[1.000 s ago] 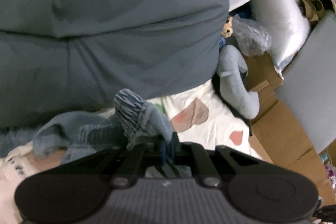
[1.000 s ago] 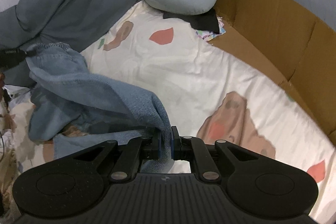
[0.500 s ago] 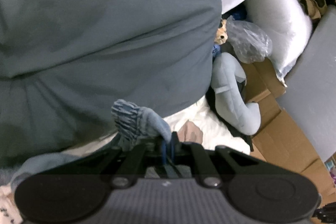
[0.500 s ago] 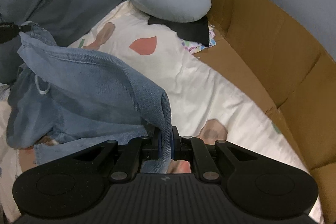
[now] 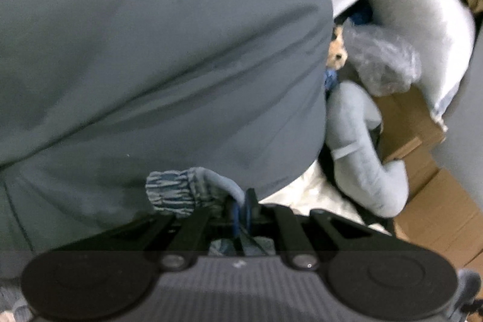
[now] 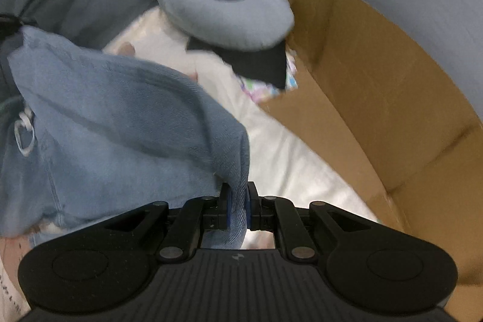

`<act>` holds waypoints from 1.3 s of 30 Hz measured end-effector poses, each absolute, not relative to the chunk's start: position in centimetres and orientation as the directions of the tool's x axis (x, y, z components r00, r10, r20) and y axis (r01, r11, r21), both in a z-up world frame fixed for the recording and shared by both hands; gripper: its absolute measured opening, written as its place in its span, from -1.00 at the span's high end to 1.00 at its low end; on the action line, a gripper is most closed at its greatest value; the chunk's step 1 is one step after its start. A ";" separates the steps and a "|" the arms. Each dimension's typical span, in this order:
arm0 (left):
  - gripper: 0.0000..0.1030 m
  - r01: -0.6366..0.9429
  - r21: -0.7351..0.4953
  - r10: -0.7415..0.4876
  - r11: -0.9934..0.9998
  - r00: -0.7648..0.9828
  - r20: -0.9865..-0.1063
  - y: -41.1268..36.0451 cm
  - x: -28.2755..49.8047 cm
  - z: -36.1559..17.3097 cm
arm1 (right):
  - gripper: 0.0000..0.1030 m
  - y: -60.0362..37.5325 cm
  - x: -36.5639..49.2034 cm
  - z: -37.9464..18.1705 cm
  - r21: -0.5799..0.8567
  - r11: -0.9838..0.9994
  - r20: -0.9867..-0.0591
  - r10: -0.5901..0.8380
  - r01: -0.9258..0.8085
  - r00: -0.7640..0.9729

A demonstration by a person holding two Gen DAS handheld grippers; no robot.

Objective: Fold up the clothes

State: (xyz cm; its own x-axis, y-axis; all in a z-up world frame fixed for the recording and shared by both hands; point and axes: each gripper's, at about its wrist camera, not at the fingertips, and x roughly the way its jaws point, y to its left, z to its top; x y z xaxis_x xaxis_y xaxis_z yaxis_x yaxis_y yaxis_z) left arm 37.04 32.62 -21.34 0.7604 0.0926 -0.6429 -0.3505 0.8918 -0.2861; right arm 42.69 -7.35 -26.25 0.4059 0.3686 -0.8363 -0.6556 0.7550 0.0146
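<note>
White bedsheet (image 6: 289,159) | one denim garment (image 6: 120,122) (lifted) | two hand-held grippers clamping

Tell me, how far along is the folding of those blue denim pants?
Barely begun. Done: both grippers have a pinch on the blue denim pants, the left gripper at the ribbed elastic waistband, the right gripper on a fabric edge. In hand: the pants hang bunched between them, above the white patterned bedsheet. Left: spreading them flat and making every fold; no crease shows.

We note blue denim garment (image 6: 120,122), lifted, draped loose over white bed sheet; elastic ribbed waistband (image 5: 172,192) bunched at one end; white drawstring loop hanging.
</note>
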 end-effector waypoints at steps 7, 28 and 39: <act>0.34 -0.320 -0.273 0.066 0.907 0.750 -0.658 31.4 36.9 -22.4 | -0.06 -8.2 42.6 -26.5 0.002 0.795 -0.806 0.361 -0.607 0.469; -0.32 -0.166 -0.335 -0.133 0.928 0.691 -0.711 24.6 24.8 -23.0 | -0.09 -15.3 30.1 -25.8 0.084 0.784 -0.805 0.417 -0.615 0.422; -0.32 -0.119 -0.329 -0.184 0.937 0.634 -0.752 19.5 19.3 -24.6 | -0.37 -17.5 24.7 -23.8 0.146 0.788 -0.765 0.473 -0.598 0.437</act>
State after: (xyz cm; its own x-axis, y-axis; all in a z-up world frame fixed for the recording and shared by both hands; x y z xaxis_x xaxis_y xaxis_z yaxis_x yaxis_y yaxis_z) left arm 19.31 19.45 -24.56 0.6335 -0.1835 -0.7516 -0.1187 0.9369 -0.3288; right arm 24.67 -17.48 -23.84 0.4370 0.4729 -0.7651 -0.5979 0.7882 0.1457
